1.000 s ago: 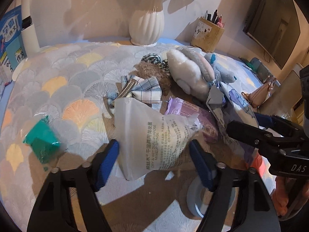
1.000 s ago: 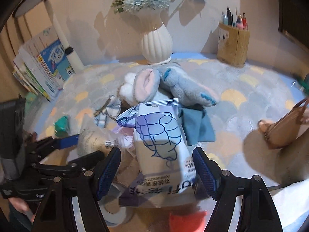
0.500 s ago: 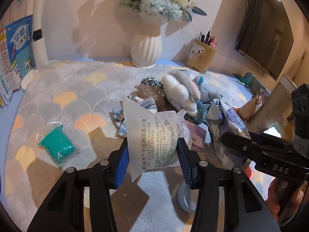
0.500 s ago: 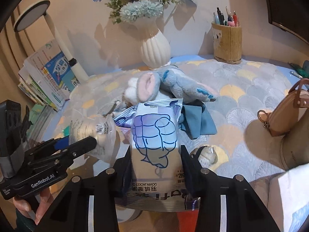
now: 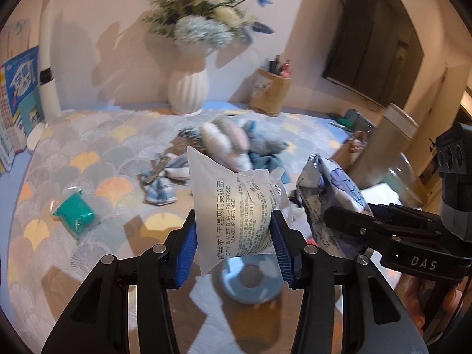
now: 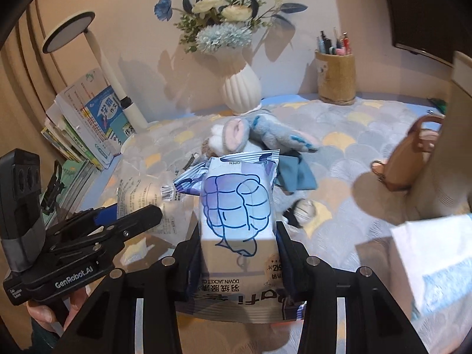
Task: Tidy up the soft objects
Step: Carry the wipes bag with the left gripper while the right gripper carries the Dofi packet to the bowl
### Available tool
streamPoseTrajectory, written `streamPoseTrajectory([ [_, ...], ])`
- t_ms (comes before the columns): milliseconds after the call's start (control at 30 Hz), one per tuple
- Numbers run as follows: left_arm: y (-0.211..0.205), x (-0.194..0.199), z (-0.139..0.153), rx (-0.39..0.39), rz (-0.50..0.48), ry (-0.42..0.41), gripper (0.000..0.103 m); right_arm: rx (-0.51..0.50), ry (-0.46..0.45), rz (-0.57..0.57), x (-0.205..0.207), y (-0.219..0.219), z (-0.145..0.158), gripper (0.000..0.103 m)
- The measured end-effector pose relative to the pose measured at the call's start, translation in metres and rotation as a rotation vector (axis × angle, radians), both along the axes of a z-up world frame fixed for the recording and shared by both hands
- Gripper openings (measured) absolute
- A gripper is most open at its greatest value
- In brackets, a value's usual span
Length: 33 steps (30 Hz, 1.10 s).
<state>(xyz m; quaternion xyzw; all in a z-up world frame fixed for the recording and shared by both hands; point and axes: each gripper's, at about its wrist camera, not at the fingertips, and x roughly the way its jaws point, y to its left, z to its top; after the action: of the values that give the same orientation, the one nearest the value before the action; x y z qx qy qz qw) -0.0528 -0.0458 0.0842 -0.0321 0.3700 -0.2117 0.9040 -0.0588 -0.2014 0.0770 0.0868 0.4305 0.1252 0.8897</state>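
Observation:
My left gripper (image 5: 234,244) is shut on a clear makeup sponge bag (image 5: 236,209) and holds it above the table. My right gripper (image 6: 239,253) is shut on a blue-and-white wipes pack (image 6: 237,206), also lifted; the pack also shows in the left wrist view (image 5: 333,194). A grey and blue plush toy (image 5: 233,141) lies on the table behind, with a plaid bow (image 5: 160,183) to its left and a teal cloth (image 6: 295,174) beside it. A green sponge in a clear bag (image 5: 75,214) lies at the left.
A white vase with flowers (image 5: 188,91) and a pen holder (image 5: 270,93) stand at the back. Books (image 6: 88,124) and a lamp (image 6: 97,56) are at the left. A tan handbag (image 6: 410,159) sits right. A blue tape roll (image 5: 250,280) lies under the left gripper.
Both grippers closed on their packs and lifted them off the table. The views rose and tilted up, showing more of the wall and flowers.

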Motion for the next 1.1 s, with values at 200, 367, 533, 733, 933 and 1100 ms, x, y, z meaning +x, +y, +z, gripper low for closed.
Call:
streamPoseTrajectory([
  [200,-0.037,-0.022,0.015,0.033,-0.092,-0.037,0.045,-0.007,0.044,-0.074,-0.022,-0.025,0.009,0.043],
  [367,-0.07,-0.038,0.029,0.06,-0.152,-0.075,0.045,0.018,0.034,-0.127,-0.043,-0.059,0.021,0.043],
  [533,-0.111,-0.05,0.045,0.078,-0.218,-0.113,0.045,0.0,-0.006,-0.202,-0.066,-0.098,0.034,0.043],
  [733,-0.175,-0.057,0.057,0.098,-0.319,-0.143,0.045,-0.03,-0.034,-0.338,-0.089,-0.156,0.043,0.043],
  [933,-0.236,-0.061,0.063,0.118,-0.415,-0.162,0.045,-0.05,-0.062,-0.453,-0.1,-0.21,0.056,0.043],
  [1100,-0.283,-0.051,0.072,0.116,-0.453,-0.174,0.045,-0.089,-0.082,-0.519,-0.094,-0.244,0.066,0.043],
])
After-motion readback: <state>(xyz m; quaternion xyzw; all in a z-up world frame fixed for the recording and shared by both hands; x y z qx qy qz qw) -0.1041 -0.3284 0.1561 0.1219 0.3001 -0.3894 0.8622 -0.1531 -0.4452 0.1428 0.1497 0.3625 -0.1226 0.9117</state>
